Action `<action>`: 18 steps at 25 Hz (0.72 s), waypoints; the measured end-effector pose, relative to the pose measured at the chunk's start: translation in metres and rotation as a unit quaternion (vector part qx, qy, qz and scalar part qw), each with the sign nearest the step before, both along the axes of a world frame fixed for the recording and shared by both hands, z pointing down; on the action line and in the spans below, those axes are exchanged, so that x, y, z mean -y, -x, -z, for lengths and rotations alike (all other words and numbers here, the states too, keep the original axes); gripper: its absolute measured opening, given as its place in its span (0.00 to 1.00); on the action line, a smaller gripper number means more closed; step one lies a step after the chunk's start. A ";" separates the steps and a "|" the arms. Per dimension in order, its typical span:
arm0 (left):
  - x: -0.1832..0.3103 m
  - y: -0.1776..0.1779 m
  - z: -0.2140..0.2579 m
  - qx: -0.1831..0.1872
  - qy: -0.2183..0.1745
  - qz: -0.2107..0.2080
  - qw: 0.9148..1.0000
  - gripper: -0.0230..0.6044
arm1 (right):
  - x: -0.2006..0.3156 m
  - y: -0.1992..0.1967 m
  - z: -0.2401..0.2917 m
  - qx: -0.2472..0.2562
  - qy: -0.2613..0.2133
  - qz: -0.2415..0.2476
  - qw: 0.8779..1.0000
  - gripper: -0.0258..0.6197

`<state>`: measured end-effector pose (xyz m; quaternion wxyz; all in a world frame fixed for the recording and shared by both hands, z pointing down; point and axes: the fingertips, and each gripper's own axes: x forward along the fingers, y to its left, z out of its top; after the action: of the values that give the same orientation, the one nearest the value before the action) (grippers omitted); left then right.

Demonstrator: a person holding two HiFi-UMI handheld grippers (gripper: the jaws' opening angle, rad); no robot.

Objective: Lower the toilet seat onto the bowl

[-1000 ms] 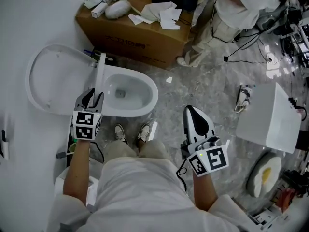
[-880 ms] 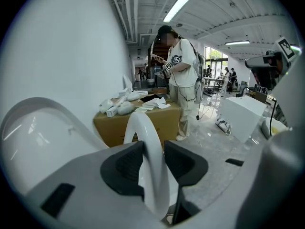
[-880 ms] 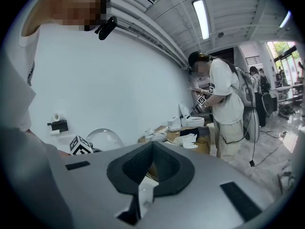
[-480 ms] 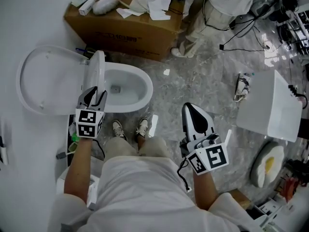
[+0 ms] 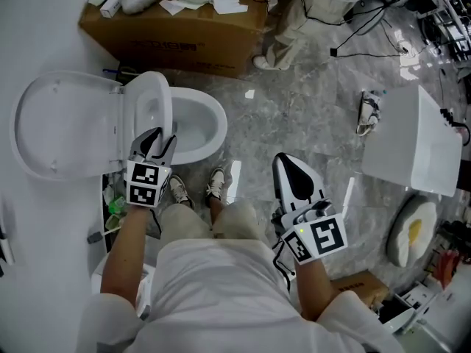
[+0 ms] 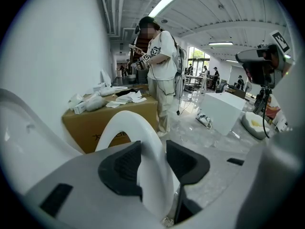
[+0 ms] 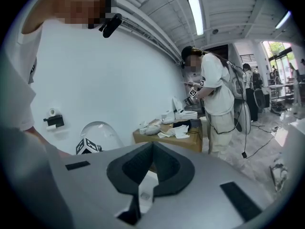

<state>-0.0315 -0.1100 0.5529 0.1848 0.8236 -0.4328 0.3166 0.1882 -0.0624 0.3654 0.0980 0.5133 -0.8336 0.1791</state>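
Now the toilet seat (image 5: 157,94) leans farther over the bowl (image 5: 218,127).

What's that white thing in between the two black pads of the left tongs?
The toilet seat. The left gripper view shows its rim between the pads of the left tongs, both touching it, though the jaws have just been opening.

Large open-plan lab or test hall, mock bathroom corner.
- white ceramic toilet (image 5: 204,127) against plain white wall (image 5: 40,20), grey marble-pattern floor (image 5: 294,116)
- brown cardboard box (image 5: 169,41) strewn with papers just beside it
- black cables (image 5: 360,41) trailing over floor
- exposed ceiling, long strip light (image 6: 165,1)
- person in white T-shirt (image 6: 161,61) handling gear; others far back
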 end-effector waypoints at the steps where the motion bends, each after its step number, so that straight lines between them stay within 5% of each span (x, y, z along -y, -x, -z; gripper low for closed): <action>1: -0.001 -0.006 -0.004 0.001 0.001 -0.008 1.000 0.30 | -0.002 -0.001 -0.004 -0.002 0.003 0.000 1.000 0.04; 18: -0.009 -0.075 -0.073 0.020 -0.009 -0.082 0.996 0.30 | -0.023 -0.020 -0.062 -0.013 0.037 -0.020 0.999 0.04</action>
<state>0.0432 -0.1009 0.6254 0.1415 0.8516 -0.3701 0.3432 0.2080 -0.0398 0.4274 0.1244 0.5284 -0.8144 0.2049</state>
